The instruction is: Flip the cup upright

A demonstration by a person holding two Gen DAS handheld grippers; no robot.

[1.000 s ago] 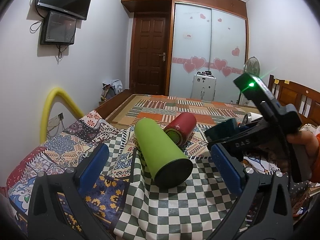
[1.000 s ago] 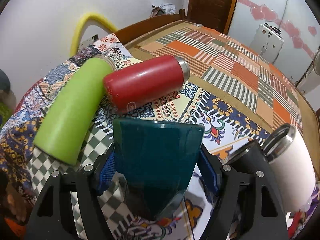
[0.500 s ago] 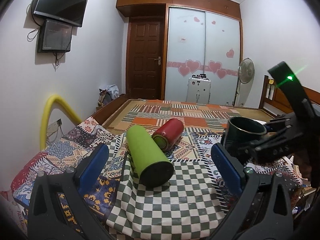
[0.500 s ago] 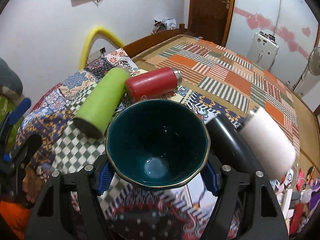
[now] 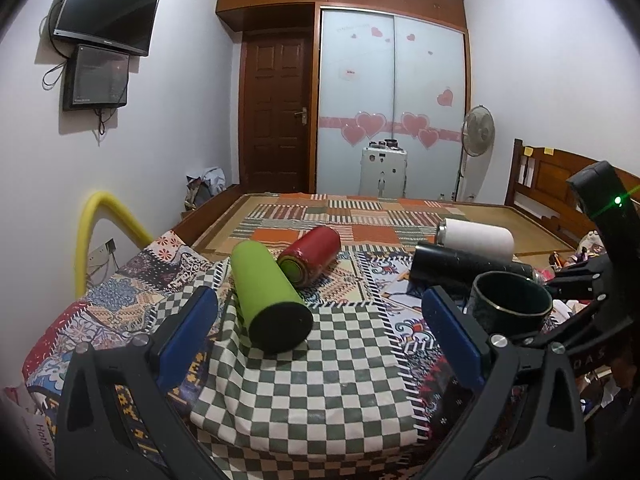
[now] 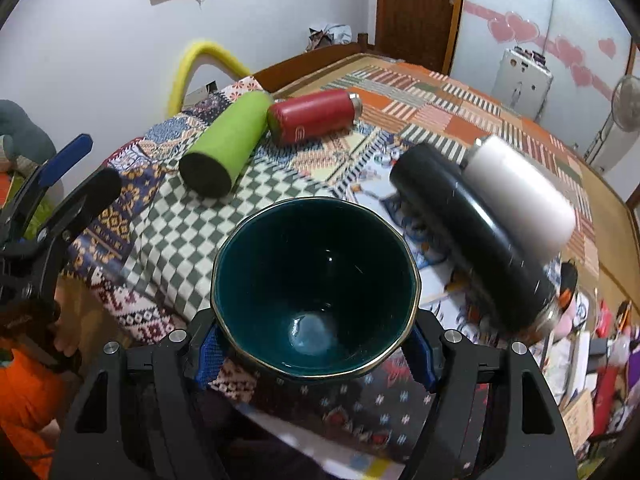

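Observation:
A dark teal cup with a gold rim is held mouth-up between the blue pads of my right gripper, which is shut on it. The cup also shows at the right of the left wrist view, upright, low over the bed's right front. My left gripper is open and empty, above the checkered cloth, in front of the green bottle. It also shows at the left edge of the right wrist view.
Bottles lie on their sides on the patterned bed cover: green, red, black and white. A yellow padded rail rises at the left bed edge. Clutter lies off the bed's right side.
My right gripper has turned the cup from bottom-up to mouth-up and lowered it towards the bed's right front. My left gripper has drawn back from the bottles.

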